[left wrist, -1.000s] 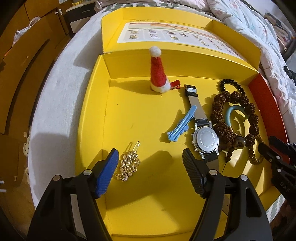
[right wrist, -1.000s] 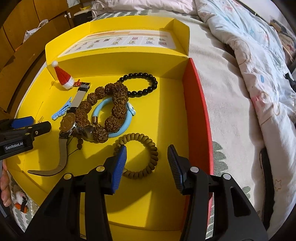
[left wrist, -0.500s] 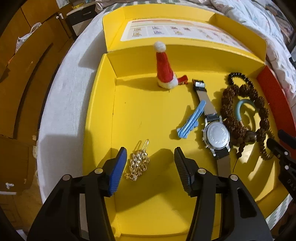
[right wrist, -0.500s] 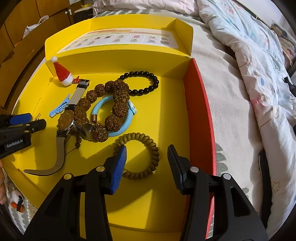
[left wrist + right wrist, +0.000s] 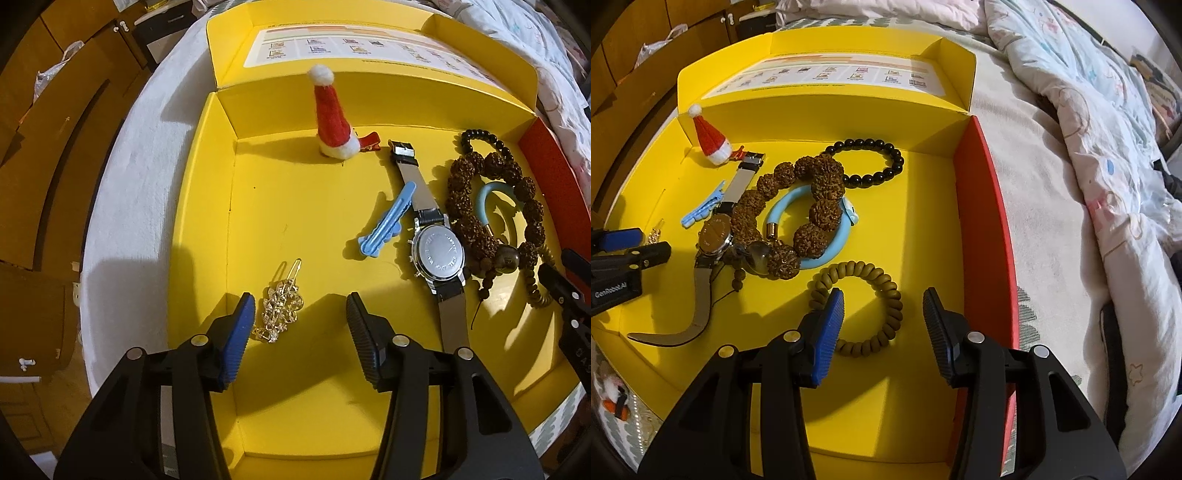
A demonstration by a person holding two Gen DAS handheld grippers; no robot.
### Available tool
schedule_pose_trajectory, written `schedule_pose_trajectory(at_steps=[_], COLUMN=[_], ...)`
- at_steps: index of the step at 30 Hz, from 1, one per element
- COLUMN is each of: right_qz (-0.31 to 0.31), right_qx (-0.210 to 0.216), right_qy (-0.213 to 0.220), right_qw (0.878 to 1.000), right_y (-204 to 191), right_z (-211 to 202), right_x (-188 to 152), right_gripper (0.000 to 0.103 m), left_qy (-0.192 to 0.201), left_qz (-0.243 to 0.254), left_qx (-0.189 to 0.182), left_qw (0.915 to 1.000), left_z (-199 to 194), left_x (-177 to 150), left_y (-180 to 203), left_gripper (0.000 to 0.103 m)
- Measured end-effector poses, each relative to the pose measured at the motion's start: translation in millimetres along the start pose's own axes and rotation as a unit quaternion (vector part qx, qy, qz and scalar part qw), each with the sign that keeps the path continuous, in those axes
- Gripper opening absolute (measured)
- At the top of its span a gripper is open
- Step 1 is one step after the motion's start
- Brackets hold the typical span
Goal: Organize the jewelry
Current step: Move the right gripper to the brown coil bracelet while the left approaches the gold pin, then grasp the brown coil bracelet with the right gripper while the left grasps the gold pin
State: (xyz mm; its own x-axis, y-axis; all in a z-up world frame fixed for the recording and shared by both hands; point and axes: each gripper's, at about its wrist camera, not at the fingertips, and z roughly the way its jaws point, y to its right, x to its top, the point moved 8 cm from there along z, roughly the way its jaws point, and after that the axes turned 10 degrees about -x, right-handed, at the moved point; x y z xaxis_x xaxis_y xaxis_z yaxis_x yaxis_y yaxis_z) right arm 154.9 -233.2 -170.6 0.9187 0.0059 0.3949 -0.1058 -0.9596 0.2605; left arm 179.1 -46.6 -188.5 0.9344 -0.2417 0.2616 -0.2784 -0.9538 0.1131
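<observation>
left hand-held gripper | jaws closing | gold hair clip between

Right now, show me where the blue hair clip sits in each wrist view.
Left wrist: the blue hair clip lies right of centre, slanted, against the watch.
Right wrist: the blue hair clip lies at the left, again beside the watch.
Shared landmark: the Santa hat clip at the box's back wall.
</observation>
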Motion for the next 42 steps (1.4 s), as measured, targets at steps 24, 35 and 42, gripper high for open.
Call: schedule_pose_trajectory(at_steps=[24,35,42], right_qz=[-0.011,0.005,0.015], right_qx=[0.011,0.030,0.041], right_qy=[-0.006,0.000,0.001], right_qw=[1.000,1.000,0.999], right_y=[1.6,6.5,9.1], right_z=[4.9,-3.9,-9.5], right_x=[-4.3,-1.0,-0.3], right_gripper=[0.011,0.011,0.010], left_qy=[-0.003,-0.006,-0.005], left_qz=[-0.024,-0.037,-0.041], left_qx=[-0.017,-0.048,-0.053], left_qw=[0.9996,0.9982,0.9977], left_z=[-4.3,-7.1,-7.8], left_x=[-3.2,-0.3,0.7], left_y=[-12.9,-18.0,-21.3], left_gripper=[0.023,0.011,0.011])
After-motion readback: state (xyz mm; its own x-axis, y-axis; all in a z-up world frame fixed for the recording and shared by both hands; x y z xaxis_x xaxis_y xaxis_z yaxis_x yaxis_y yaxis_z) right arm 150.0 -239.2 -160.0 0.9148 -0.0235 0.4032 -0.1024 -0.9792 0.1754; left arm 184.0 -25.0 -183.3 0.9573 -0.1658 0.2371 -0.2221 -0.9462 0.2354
